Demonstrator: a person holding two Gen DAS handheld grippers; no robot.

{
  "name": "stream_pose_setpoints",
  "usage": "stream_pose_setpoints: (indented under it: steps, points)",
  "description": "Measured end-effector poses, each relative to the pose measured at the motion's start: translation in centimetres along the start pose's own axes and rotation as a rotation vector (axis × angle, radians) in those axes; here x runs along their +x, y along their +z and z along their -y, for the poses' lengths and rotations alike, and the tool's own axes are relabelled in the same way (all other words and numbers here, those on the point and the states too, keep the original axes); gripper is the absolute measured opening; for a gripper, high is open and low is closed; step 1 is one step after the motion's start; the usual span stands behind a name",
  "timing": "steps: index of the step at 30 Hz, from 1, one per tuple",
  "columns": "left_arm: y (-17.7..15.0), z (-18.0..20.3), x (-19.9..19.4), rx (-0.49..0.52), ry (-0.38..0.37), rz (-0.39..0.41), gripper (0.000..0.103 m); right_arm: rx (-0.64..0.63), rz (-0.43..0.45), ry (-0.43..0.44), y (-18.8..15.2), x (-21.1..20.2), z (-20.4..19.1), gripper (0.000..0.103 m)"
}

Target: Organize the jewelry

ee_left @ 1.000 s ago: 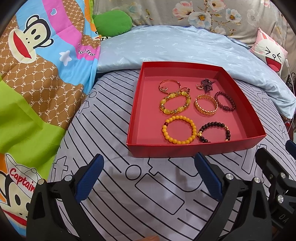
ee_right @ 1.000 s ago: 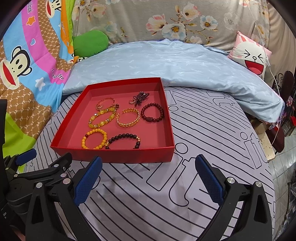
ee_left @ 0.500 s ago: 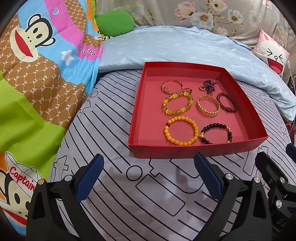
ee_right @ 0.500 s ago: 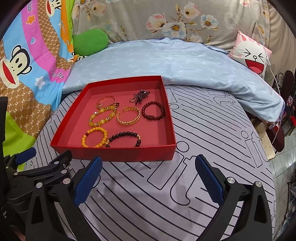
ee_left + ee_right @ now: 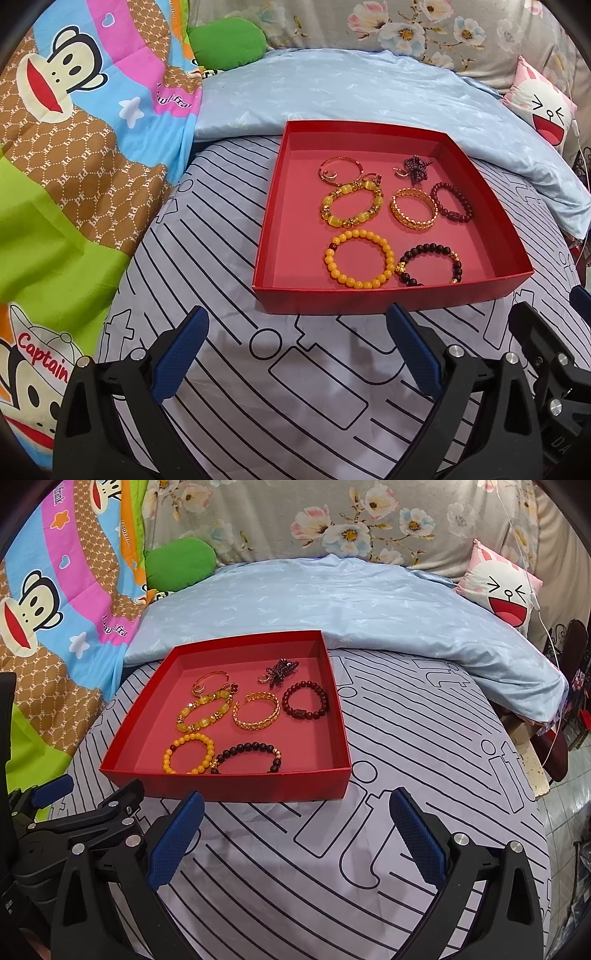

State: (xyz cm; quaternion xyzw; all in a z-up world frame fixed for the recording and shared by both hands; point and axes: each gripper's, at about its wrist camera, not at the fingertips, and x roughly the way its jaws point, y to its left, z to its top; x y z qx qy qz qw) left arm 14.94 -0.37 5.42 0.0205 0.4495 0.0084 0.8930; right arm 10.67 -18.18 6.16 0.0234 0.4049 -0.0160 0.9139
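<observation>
Soft bedding fills the scene: a pale grey bedsheet (image 5: 229, 369) printed with black outline shapes covers the bed, a smooth light-blue quilt (image 5: 332, 602) lies bunched behind it, and a bright cartoon-monkey blanket (image 5: 74, 147) drapes along the left. A pink plush cushion with a laughing face (image 5: 506, 590) and a rounded green pillow (image 5: 181, 563) sit at the back against floral fabric.

On the sheet rests a shallow square red cardboard tray (image 5: 376, 299) with a matte pinkish floor. Inside lie seven pieces, close together yet mostly apart: a thin rose-gold bangle (image 5: 340, 170), a small dark-purple bead cluster with a ring (image 5: 415, 170), a chunky bracelet of translucent yellow beads with gold spacers (image 5: 351, 206) touching the bangle's edge, a woven gold cuff (image 5: 413, 208), a glossy dark-red bead bracelet (image 5: 452, 203), an opaque amber-yellow round-bead bracelet (image 5: 358, 258), and a black bead bracelet with gold charms (image 5: 430, 264) touching it.

Both tools are spread wide and hold nothing. The left tool (image 5: 295, 350) hovers over the sheet just short of the tray's near wall; the right tool (image 5: 295, 830) hovers likewise, its textured blue rubber pads (image 5: 173, 842) apart.
</observation>
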Motion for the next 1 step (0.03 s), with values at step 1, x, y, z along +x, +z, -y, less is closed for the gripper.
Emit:
stream_pose_setpoints:
  steps: [1]
  points:
    - [-0.03, 0.02, 0.00, 0.001, 0.001, 0.000, 0.092, -0.001, -0.001, 0.000, -0.01, -0.01, 0.02, 0.097]
